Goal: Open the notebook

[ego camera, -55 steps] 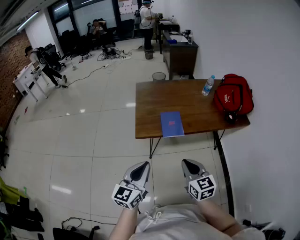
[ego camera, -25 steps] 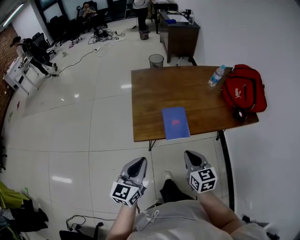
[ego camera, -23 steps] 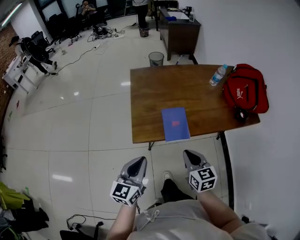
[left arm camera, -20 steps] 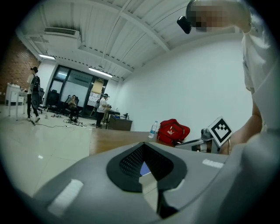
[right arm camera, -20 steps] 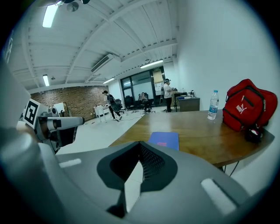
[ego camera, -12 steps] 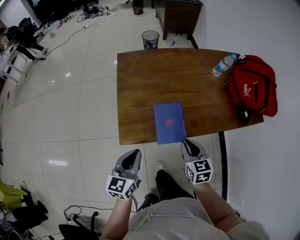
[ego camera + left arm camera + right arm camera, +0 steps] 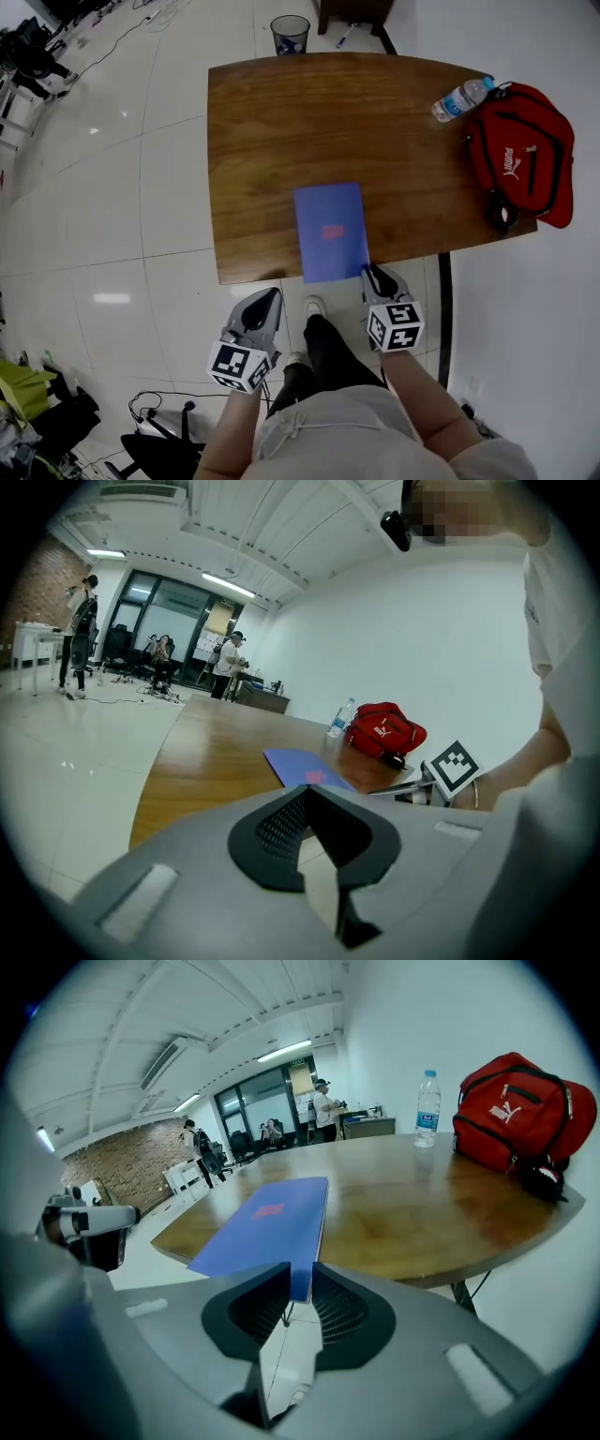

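Note:
A closed blue notebook (image 7: 330,232) with a small red mark lies on the brown wooden table (image 7: 272,112), its near end overhanging the near edge. My right gripper (image 7: 375,275) is at the notebook's near right corner. In the right gripper view the jaws stand a narrow gap apart (image 7: 297,1269), and the notebook (image 7: 272,1218) shows through that gap; whether they touch it I cannot tell. My left gripper (image 7: 267,298) hangs below the table edge, left of the notebook, with its jaws together (image 7: 305,791) and nothing held. The notebook (image 7: 305,766) lies ahead of it.
A red bag (image 7: 523,150) and a water bottle (image 7: 461,97) sit at the table's far right. A waste bin (image 7: 290,33) stands on the floor beyond the table. A white wall runs along the right. The person's legs and shoe (image 7: 314,307) are below the table edge.
The person has walked up to the table, so it and the notebook are much nearer. Both grippers came forward; the right one reached the notebook's near right corner.

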{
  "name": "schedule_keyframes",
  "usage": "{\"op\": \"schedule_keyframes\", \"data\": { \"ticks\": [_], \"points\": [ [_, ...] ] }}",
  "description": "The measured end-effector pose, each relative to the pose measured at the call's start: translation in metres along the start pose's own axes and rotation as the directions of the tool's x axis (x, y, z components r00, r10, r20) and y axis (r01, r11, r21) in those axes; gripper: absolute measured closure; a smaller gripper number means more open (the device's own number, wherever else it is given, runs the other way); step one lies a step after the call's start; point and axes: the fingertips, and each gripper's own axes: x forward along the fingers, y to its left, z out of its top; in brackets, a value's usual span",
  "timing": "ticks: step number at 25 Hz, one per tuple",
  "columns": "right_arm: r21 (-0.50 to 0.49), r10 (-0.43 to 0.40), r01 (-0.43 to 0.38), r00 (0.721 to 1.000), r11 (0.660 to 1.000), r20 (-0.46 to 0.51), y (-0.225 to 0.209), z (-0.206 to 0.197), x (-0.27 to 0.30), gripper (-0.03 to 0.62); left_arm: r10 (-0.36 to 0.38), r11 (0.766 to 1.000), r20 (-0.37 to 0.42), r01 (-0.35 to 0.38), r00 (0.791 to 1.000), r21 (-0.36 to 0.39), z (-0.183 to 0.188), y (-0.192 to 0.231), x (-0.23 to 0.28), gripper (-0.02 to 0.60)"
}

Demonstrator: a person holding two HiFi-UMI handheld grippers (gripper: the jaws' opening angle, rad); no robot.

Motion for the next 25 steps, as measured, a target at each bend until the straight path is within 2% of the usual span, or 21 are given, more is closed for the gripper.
{"op": "schedule_keyframes", "data": {
  "ticks": [7, 15, 25],
  "points": [
    [0.091, -0.001, 0.001, 1.000, 0.996, 0.003, -0.004, -0.003, 0.002, 0.528, -0.021, 1.000, -0.014, 0.021, 1.000, -0.011, 0.001, 0.003, 0.014, 0.577],
    [0.065, -0.040, 0.041, 0.999, 0.997, -0.021, -0.007, 0.001, -0.002, 0.562, -0.037, 0.999, -0.007, 0.036, 0.999, -0.015, 0.004, -0.002, 0.016, 0.577],
    [0.038, -0.012, 0.010, 0.998, 0.999, 0.055, 0.013, 0.041, -0.024, 0.579, -0.025, 1.000, 0.055, 0.024, 0.998, 0.018, 0.033, -0.004, -0.003, 0.577]
  ]
}}
